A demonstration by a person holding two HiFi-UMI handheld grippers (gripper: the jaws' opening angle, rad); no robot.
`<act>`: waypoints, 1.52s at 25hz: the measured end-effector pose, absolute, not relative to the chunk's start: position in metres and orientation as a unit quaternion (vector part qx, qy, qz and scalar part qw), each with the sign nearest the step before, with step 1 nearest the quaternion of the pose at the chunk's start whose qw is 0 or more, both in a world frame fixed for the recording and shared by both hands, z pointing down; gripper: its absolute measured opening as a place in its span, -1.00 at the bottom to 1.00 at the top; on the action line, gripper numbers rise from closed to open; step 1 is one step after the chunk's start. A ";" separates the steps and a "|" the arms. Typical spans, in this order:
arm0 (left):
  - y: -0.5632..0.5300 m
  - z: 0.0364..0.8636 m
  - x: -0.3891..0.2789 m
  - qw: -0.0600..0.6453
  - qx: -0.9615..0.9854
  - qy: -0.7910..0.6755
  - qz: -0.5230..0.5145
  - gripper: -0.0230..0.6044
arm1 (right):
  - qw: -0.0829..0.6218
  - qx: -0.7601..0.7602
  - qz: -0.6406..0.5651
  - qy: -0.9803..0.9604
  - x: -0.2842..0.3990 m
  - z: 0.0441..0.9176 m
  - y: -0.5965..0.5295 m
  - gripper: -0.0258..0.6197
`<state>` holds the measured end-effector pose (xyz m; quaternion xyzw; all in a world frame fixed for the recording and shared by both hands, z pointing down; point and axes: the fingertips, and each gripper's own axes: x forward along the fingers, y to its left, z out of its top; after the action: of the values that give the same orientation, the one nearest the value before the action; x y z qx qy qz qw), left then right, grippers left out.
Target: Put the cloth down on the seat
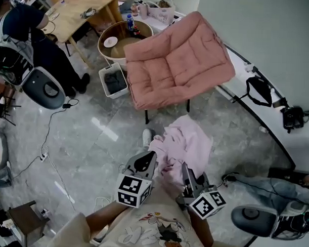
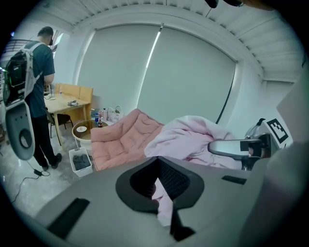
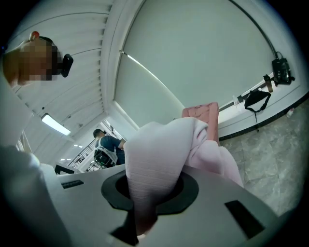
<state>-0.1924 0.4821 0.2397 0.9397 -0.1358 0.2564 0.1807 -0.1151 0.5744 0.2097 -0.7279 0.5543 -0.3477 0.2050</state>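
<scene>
Presently your left gripper (image 1: 147, 161) and right gripper (image 1: 187, 176) each clamp the pink cloth (image 1: 186, 142); it hangs over the floor, short of the pink cushioned chair (image 1: 177, 65); approach and release remain outstanding.

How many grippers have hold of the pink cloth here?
2. The left gripper pinches the cloth at its near left edge; the right gripper clamps the near edge just beside it, short of the seat.
</scene>
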 end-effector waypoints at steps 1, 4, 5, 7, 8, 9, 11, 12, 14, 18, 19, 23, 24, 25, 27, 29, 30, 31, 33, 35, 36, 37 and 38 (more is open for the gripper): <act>0.480 0.241 -0.192 0.182 0.939 -0.136 0.257 -0.91 | 0.207 -0.726 -0.352 0.554 -0.117 0.211 0.572 -0.68; 0.466 0.241 -0.180 0.186 0.941 -0.136 0.249 -0.91 | 0.204 -0.719 -0.354 0.562 -0.113 0.209 0.557 -0.68; 0.458 0.241 -0.175 0.186 0.942 -0.136 0.245 -0.91 | 0.203 -0.716 -0.353 0.567 -0.109 0.207 0.549 -0.68; 0.439 0.239 -0.167 0.187 0.942 -0.138 0.241 -0.91 | 0.200 -0.713 -0.352 0.573 -0.103 0.205 0.530 -0.68; 0.429 0.239 -0.164 0.189 0.942 -0.139 0.239 -0.91 | 0.198 -0.712 -0.352 0.574 -0.100 0.205 0.521 -0.68; 0.418 0.238 -0.161 0.191 0.942 -0.141 0.239 -0.91 | 0.197 -0.711 -0.353 0.575 -0.097 0.204 0.511 -0.68; 0.394 0.238 -0.153 0.195 0.941 -0.145 0.237 -0.91 | 0.195 -0.711 -0.352 0.576 -0.089 0.203 0.491 -0.68; 0.381 0.238 -0.148 0.197 0.940 -0.146 0.236 -0.91 | 0.194 -0.711 -0.352 0.576 -0.084 0.202 0.480 -0.68; 0.358 0.235 -0.137 0.201 0.941 -0.145 0.232 -0.91 | 0.190 -0.712 -0.352 0.577 -0.076 0.200 0.459 -0.68; 0.316 0.222 -0.114 0.195 0.947 -0.134 0.219 -0.91 | 0.185 -0.716 -0.349 0.575 -0.060 0.193 0.418 -0.68; 0.306 0.218 -0.108 0.195 0.948 -0.132 0.214 -0.91 | 0.185 -0.718 -0.348 0.574 -0.055 0.191 0.409 -0.68; 0.275 0.204 -0.093 0.196 0.953 -0.121 0.196 -0.91 | 0.184 -0.728 -0.343 0.565 -0.042 0.187 0.374 -0.68; 0.268 0.202 -0.091 0.196 0.954 -0.118 0.194 -0.91 | 0.185 -0.729 -0.341 0.563 -0.040 0.186 0.366 -0.68; 0.261 0.201 -0.090 0.195 0.955 -0.114 0.193 -0.91 | 0.187 -0.730 -0.340 0.562 -0.039 0.184 0.358 -0.68; 0.248 0.200 -0.088 0.196 0.956 -0.109 0.190 -0.91 | 0.188 -0.732 -0.339 0.560 -0.037 0.182 0.343 -0.68; 0.233 0.199 -0.086 0.199 0.956 -0.106 0.189 -0.91 | 0.189 -0.734 -0.338 0.558 -0.034 0.180 0.329 -0.68; 0.226 0.199 -0.086 0.200 0.956 -0.105 0.188 -0.91 | 0.189 -0.736 -0.338 0.555 -0.033 0.179 0.323 -0.68; 0.220 0.198 -0.085 0.202 0.956 -0.104 0.188 -0.91 | 0.191 -0.738 -0.338 0.552 -0.031 0.178 0.317 -0.68; 0.209 0.200 -0.086 0.206 0.955 -0.102 0.189 -0.91 | 0.196 -0.741 -0.338 0.546 -0.029 0.177 0.308 -0.68; 0.199 0.202 -0.088 0.208 0.954 -0.101 0.189 -0.91 | 0.197 -0.745 -0.336 0.542 -0.027 0.176 0.299 -0.68; 0.195 0.203 -0.090 0.209 0.954 -0.101 0.190 -0.91 | 0.196 -0.746 -0.334 0.542 -0.026 0.176 0.294 -0.68; 0.190 0.204 -0.092 0.211 0.954 -0.102 0.189 -0.91 | 0.194 -0.747 -0.333 0.542 -0.026 0.175 0.290 -0.68; 0.186 0.204 -0.094 0.212 0.953 -0.104 0.189 -0.91 | 0.192 -0.748 -0.332 0.541 -0.026 0.175 0.287 -0.68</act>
<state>-0.0943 0.1861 0.2041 0.9533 -0.1043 0.1887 0.2117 -0.0256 0.2869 0.1754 -0.7480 0.5414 -0.3322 0.1925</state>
